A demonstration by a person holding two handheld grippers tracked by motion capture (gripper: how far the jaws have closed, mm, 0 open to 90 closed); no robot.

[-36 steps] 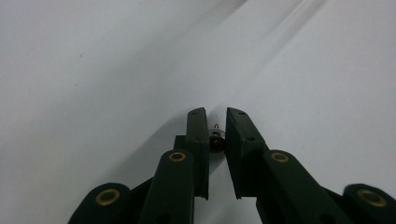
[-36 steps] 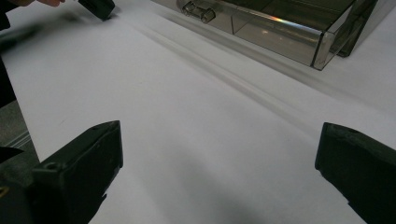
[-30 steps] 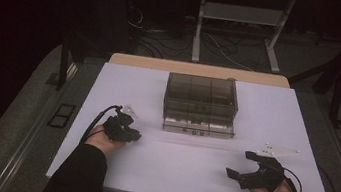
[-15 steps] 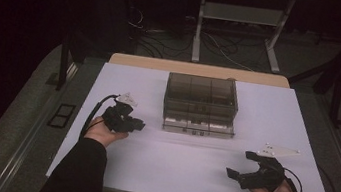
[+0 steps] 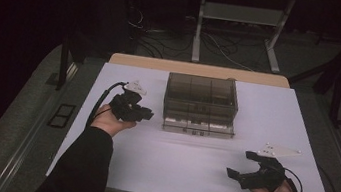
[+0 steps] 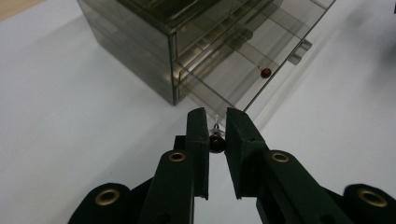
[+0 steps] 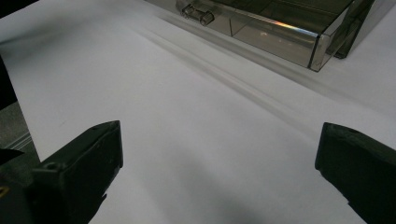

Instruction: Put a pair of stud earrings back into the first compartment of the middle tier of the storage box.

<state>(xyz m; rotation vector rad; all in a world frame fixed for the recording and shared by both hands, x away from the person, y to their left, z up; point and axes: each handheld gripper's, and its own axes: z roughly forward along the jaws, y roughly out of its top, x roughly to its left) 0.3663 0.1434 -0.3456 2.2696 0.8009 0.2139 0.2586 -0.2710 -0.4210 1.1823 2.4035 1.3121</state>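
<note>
**A:** How do the tongs stand?

**B:** The left gripper has its jaws drawn narrow, clamped on a small dark red bead with a bit of clear, shiny stuff on top. The pads are flat, matte black blocks with brass-coloured rivets lower down. The right gripper gapes wide with nothing between its jaws, just bare white table.

**A:** And what lies ahead of the left jaws?

**B:** Just past their tips, the smoky, see-through plastic drawer box, square-edged and glossy. Its bottom drawer is pulled out toward the gripper, and a second red bead sits inside it, well beyond the held one.

**A:** Does the high view add anything?

**B:** It shows the layout: the left gripper held up just left of the box, the right gripper low near the table's front edge, well apart from it. The beads are too small to see there. The right gripper view catches the drawer's clear front wall and its little handle up ahead of the open jaws.
</note>
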